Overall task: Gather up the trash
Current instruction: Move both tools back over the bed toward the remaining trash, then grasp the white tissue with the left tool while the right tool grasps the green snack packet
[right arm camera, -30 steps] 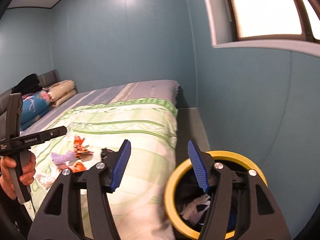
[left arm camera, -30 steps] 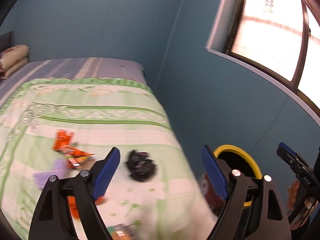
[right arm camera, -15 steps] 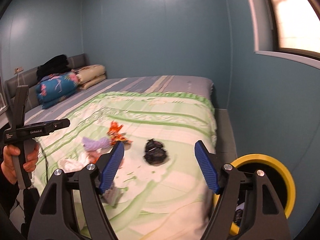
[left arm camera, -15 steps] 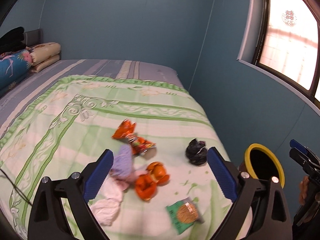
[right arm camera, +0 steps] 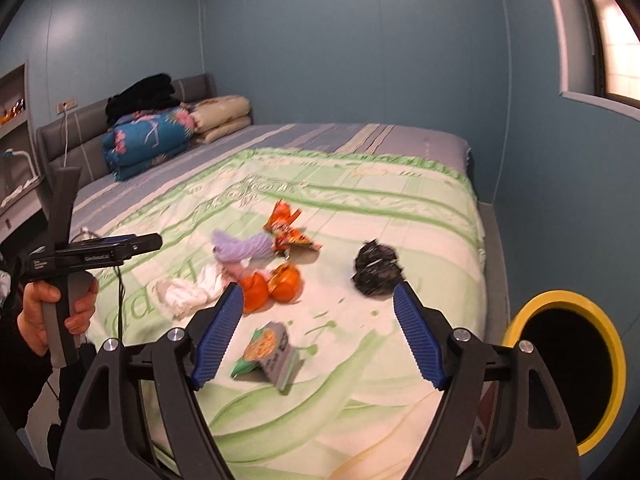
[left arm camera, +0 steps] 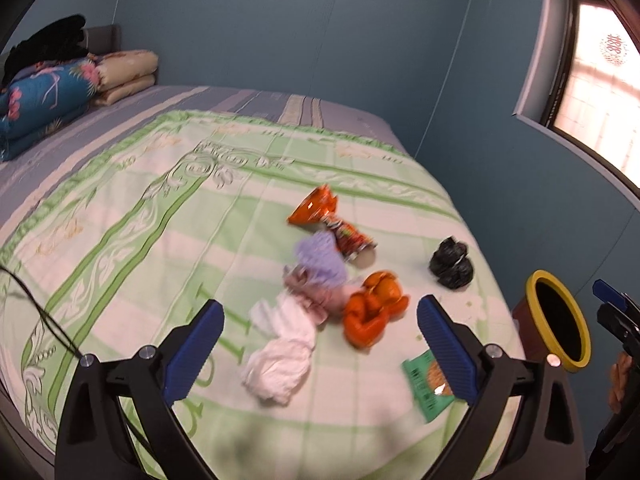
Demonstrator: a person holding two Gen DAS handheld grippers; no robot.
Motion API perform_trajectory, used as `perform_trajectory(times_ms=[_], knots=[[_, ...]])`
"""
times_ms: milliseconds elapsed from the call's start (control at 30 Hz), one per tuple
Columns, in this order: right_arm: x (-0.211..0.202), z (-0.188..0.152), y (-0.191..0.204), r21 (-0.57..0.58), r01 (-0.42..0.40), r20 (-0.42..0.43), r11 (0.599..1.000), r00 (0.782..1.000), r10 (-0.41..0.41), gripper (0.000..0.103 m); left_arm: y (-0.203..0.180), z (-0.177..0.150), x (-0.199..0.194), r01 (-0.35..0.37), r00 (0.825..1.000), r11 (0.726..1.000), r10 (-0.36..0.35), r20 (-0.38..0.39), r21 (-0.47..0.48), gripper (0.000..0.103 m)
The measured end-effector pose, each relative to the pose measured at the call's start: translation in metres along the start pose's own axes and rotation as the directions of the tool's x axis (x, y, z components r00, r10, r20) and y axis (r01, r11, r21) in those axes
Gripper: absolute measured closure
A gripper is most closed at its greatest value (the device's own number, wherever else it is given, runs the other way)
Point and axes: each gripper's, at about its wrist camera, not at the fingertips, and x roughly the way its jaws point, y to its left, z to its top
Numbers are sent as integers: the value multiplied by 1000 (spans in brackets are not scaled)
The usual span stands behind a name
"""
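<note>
blue jaws on our left gripper [left arm camera: 318, 340] and right gripper [right arm camera: 318, 334] are opening, empty; we've swung from the yellow-rimmed bin [right arm camera: 564, 372] toward trash on the bed [right arm camera: 400, 216], starting another pickup.

Green-and-white scrollwork ran across the bedspread [left arm camera: 168, 216]. On it lay an orange snack wrapper [left arm camera: 316, 210], a lilac cloth [left arm camera: 320, 258], a white crumpled tissue [left arm camera: 280, 360], a black crumpled bag [left arm camera: 450, 264] and a green packet [right arm camera: 266, 350]. The bin [right arm camera: 560, 364] wore a yellow rim; the folded quilt [right arm camera: 148, 136] was blue floral.
</note>
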Motion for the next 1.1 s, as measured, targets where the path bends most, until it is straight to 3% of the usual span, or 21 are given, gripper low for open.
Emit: perform_trajectory(times_ms=[600, 1100], knots=[[71, -43, 37, -45, -74, -199, 996, 978, 63, 30, 37, -34, 57, -14, 992, 999, 11, -125, -30, 9], [113, -54, 42, -34, -81, -278, 996, 958, 68, 30, 46, -39, 94, -16, 983, 999, 7, -185, -48, 9]])
